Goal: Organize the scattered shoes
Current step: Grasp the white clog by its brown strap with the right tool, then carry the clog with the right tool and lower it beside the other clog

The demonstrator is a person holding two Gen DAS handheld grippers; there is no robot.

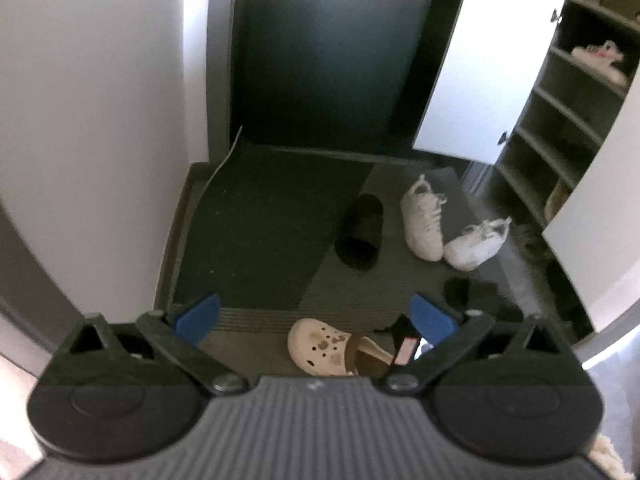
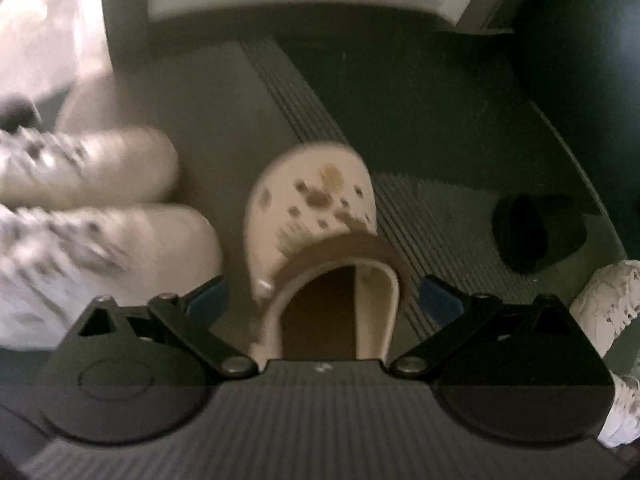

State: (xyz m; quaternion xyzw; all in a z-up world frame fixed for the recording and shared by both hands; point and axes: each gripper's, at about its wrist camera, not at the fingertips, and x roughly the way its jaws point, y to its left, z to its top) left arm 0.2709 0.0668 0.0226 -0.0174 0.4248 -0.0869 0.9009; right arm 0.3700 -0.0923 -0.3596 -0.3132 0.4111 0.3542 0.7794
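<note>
Right claw [image 2: 324, 300] spread wide around cream clog [image 2: 316, 220], left claw [image 1: 316, 316] spread, empty

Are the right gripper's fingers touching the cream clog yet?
Apart. The right wrist view shows the right gripper open astride the cream clog, with floor visible between each blue finger and the clog's heel.

Cream clog [image 2: 316, 208] upright near mat edge; black slipper [image 1: 360, 232] beside two white sneakers [image 1: 424, 220], toe-to-toe.
</note>
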